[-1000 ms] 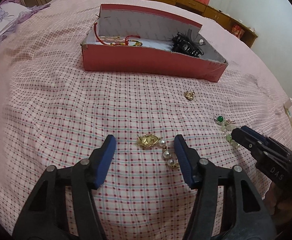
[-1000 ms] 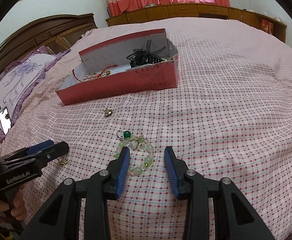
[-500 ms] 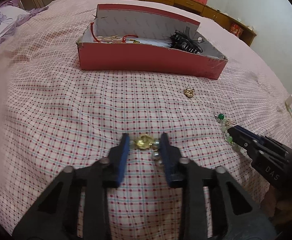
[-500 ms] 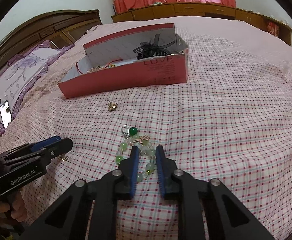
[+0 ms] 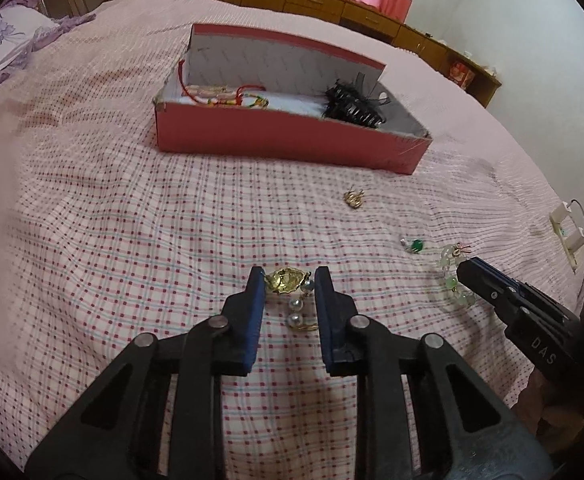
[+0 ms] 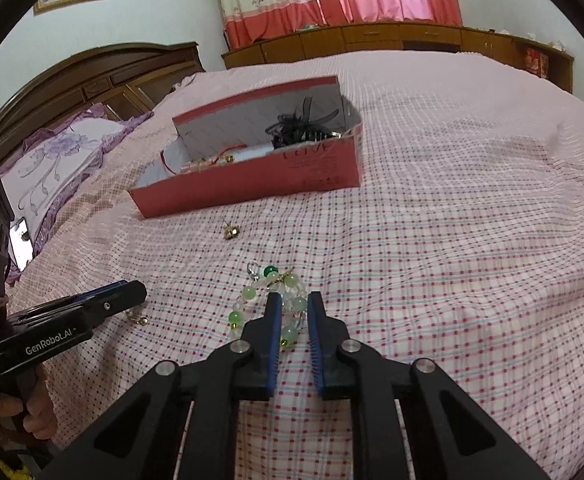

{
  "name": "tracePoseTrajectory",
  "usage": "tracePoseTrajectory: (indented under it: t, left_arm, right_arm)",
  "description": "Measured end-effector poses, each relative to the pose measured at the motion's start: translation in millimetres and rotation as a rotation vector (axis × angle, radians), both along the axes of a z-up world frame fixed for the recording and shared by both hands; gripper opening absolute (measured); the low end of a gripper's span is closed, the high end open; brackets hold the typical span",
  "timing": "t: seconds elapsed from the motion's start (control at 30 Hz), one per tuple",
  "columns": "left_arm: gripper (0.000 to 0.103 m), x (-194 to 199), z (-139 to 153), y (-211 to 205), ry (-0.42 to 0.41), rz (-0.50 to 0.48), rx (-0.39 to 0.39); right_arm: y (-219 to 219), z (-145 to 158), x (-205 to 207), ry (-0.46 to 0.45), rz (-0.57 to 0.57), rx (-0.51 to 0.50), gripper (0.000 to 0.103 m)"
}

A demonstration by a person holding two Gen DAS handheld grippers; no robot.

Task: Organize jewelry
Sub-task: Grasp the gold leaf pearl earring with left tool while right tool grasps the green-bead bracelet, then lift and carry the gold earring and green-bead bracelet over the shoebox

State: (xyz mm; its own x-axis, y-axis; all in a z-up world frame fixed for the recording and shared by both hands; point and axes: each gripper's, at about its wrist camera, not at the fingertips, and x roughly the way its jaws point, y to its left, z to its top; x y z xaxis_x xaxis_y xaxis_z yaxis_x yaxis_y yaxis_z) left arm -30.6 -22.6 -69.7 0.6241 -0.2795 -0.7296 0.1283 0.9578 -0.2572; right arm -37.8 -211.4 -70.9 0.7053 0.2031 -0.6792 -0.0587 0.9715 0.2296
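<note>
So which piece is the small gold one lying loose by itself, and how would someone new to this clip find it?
Start at the long red cardboard box on the pink checked bedspread. Just in front of its right half lies a tiny gold charm, alone on the cloth. Unlike the gold leaf-and-pearl piece between the left tongs or the green bead bracelet at the right tongs, nothing touches it.
</note>
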Motion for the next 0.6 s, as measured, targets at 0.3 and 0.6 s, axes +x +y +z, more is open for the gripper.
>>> tracePoseTrajectory:
  t: [0.3,0.6]
  left_arm:
    - [0.016,-18,24,-1,-0.071,-0.012,0.001]
    - [0.016,-20,42,-2,-0.125,-0.001,0.001]
  right_arm:
    - [-3,24,-12,-0.079,-0.014,0.006,0.015]
    - [-1,40,-19,-0.124,-0.013,0.011,0.015]
